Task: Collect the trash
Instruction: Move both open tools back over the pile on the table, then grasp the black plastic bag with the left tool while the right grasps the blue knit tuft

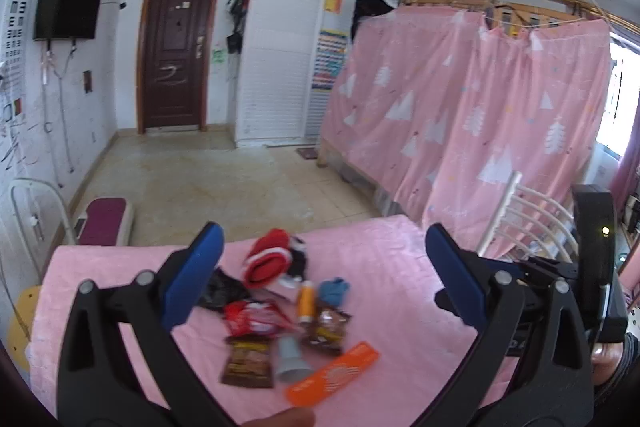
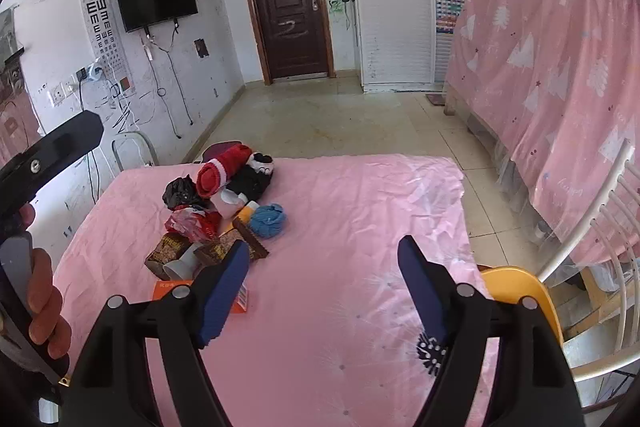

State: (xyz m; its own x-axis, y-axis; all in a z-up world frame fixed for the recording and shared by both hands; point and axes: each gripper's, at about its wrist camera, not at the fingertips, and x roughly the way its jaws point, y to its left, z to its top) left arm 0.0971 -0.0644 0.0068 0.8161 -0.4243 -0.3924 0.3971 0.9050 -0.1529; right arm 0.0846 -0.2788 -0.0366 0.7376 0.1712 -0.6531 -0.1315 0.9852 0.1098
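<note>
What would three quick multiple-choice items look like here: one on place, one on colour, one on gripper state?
1. Where does the pile of items lie?
A. on the floor
B. on the pink table cover
C. on the yellow chair

2. What colour is the yarn ball?
A. blue
B. green
C. white

3. How do the right gripper's jaws stand?
A. shut on a wrapper
B. shut empty
C. open, nothing between them

Key: 1 B, the snack packets and red wrapper rest on the cover; 2 A, it shows blue; 3 C, only bare cover shows between the pads.
</note>
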